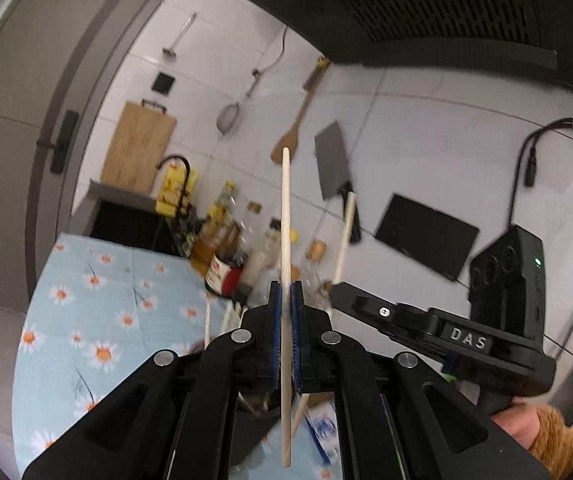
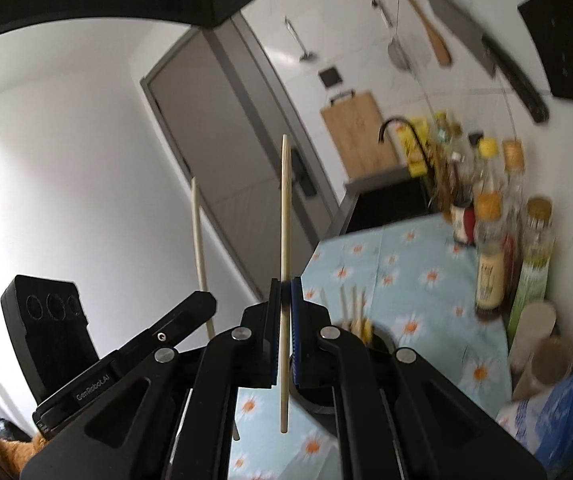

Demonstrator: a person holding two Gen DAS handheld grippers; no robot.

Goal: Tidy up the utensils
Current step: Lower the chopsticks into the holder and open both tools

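A chopstick [image 1: 286, 216] in each tongs [image 1: 286, 292]

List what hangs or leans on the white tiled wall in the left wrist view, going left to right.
Wooden cutting board with black handle → round metal strainer → wooden spatula → grey rectangular cleaver → flat black panel.

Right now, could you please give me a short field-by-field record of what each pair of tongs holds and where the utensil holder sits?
left tongs: shut on a chopstick, held upright
right tongs: shut on a second chopstick, also upright
utensil holder: dark cup below the right tongs, more chopsticks standing in it
surface: daisy-print tablecloth
nearby: condiment bottles along the tiled wall
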